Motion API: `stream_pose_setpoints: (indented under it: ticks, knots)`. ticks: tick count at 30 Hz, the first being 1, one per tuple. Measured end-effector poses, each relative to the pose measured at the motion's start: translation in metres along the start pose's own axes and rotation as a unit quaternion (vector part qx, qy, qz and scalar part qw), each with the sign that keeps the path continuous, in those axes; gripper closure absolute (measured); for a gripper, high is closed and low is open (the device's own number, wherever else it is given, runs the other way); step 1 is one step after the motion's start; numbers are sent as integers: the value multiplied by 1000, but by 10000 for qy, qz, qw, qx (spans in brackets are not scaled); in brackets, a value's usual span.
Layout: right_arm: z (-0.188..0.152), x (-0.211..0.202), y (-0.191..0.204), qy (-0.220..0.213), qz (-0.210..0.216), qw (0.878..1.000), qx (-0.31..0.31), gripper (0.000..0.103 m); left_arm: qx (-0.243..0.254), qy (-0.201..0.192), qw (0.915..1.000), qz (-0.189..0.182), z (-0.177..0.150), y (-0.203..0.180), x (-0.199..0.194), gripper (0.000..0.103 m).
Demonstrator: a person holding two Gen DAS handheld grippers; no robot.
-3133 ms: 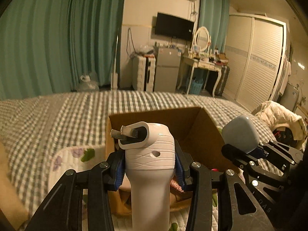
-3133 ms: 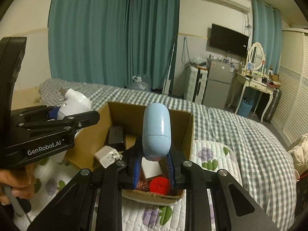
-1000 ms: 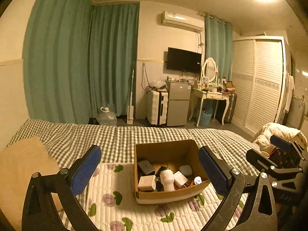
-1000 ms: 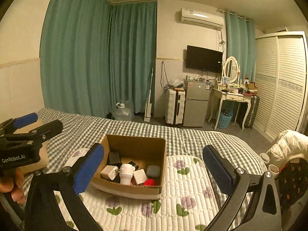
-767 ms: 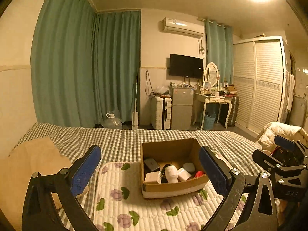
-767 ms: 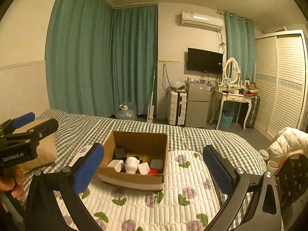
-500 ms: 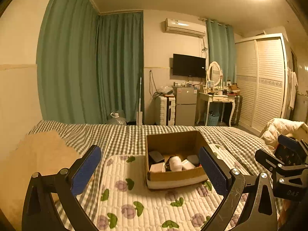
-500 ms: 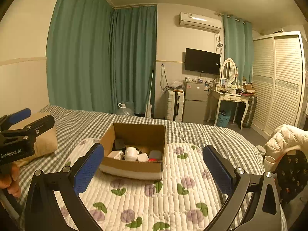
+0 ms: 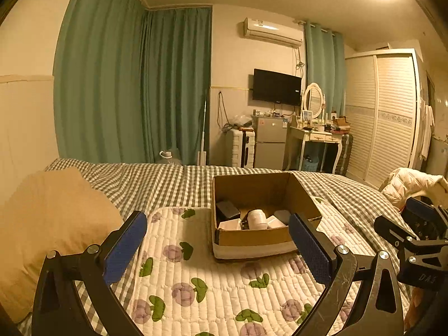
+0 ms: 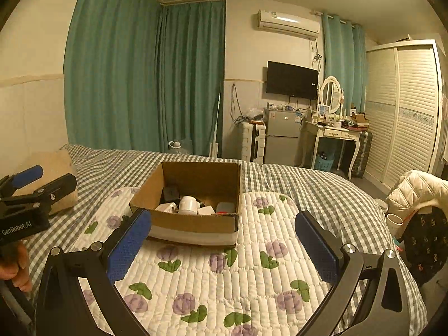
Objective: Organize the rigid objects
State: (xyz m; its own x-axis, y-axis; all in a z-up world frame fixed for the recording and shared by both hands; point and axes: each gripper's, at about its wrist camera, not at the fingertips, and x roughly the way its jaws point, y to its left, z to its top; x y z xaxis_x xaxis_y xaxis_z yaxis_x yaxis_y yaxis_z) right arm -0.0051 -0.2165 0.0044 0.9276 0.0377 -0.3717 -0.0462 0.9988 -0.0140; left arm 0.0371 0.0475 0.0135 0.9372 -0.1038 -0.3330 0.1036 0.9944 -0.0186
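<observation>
A cardboard box (image 9: pixel 252 239) stands on the flowered quilt on the bed; it also shows in the right wrist view (image 10: pixel 193 222). In it lie a white hair-dryer-like item (image 9: pixel 257 218) (image 10: pixel 188 204), a black block (image 9: pixel 227 208), white adapters and a grey-blue capsule (image 10: pixel 225 207). My left gripper (image 9: pixel 217 240) is open and empty, held back from the box. My right gripper (image 10: pixel 222 238) is open and empty, also back from the box. Each gripper shows at the edge of the other's view.
A tan pillow (image 9: pixel 47 224) lies at the left on the checked bedspread (image 10: pixel 308 187). A white jacket (image 10: pixel 417 190) hangs over a chair at the right. A fridge, dresser, wardrobe and green curtains stand behind the bed.
Three seconds ago both grippers held items over the box; now both are open and empty with the items inside. Over the last second both pulled back and lower.
</observation>
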Motion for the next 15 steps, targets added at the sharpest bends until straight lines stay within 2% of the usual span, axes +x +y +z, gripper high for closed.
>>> stream_pose_setpoints:
  ticks: [15]
  knots:
    - [-4, -1, 0, 17, -26, 10000, -12, 0, 86, 65, 9999, 94, -5, 1, 3, 0]
